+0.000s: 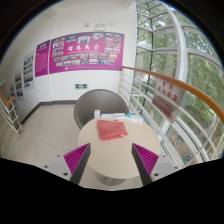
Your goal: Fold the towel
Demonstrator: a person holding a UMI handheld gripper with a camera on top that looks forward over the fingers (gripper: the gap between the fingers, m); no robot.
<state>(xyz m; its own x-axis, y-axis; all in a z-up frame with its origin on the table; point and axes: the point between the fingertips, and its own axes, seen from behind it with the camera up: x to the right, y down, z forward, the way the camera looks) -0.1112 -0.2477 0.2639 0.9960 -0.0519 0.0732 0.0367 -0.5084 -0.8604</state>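
A pink-red towel [112, 130] lies folded flat on a round pale table [135, 140], toward its far side. My gripper [111, 158] hovers above the table's near part, well short of the towel. Its two fingers, with their magenta pads [76, 156], stand wide apart and nothing is between them. The towel lies beyond the fingertips, roughly centred between them.
A grey chair [97, 105] stands behind the table. A small white item [97, 114] sits at the table's far left rim. A wall with pink posters [85, 50] is at the back; a railing with glass panels [165, 100] runs along the right.
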